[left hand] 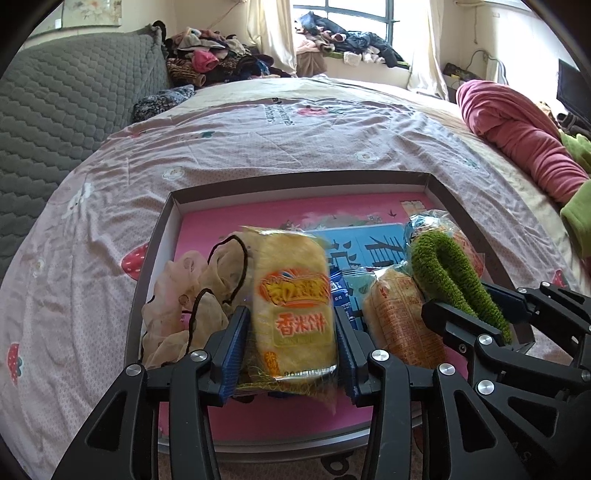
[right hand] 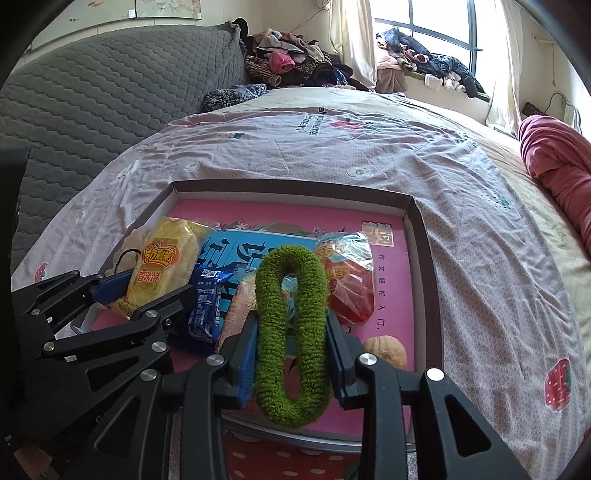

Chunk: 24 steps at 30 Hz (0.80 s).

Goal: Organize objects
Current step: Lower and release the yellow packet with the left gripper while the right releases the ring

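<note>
Jaws pinch a rice-cracker packet and green scrunchie over a tray; bedsheet below; window beyond.

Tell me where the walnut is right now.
The walnut lies in the tray near its front right corner in the right wrist view, just right of the right gripper holding the green scrunchie.

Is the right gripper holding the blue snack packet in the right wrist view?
No, the right gripper is shut on the green fuzzy ring, while the blue snack packet lies in the tray.
</note>
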Each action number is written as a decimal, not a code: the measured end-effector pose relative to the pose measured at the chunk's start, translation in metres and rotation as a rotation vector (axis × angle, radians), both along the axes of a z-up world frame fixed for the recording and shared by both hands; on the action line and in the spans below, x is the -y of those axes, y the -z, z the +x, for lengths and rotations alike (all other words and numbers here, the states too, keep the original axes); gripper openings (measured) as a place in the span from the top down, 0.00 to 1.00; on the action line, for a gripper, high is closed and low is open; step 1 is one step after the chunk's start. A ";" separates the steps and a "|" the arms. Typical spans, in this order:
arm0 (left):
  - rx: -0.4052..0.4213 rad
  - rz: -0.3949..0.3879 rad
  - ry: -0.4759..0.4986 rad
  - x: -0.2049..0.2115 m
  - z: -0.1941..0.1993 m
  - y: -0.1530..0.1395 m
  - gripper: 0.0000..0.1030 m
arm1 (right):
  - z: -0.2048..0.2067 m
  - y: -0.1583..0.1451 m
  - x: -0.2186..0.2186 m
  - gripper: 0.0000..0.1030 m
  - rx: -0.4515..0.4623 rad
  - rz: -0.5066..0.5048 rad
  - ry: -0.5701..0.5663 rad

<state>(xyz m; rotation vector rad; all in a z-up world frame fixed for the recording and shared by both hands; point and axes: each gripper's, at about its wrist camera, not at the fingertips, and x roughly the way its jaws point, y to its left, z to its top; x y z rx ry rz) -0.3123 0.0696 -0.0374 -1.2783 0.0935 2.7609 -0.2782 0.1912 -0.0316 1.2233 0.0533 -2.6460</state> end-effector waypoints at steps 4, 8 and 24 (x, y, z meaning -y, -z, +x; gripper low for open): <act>-0.004 -0.003 -0.017 0.004 0.001 -0.001 0.43 | 0.000 0.000 -0.001 0.63 -0.002 -0.001 0.004; -0.006 0.007 -0.023 0.007 0.002 -0.002 0.38 | 0.000 -0.001 -0.004 0.58 -0.005 -0.007 0.010; -0.007 -0.015 -0.047 0.013 0.007 -0.008 0.28 | 0.001 -0.007 -0.009 0.46 -0.014 -0.016 0.031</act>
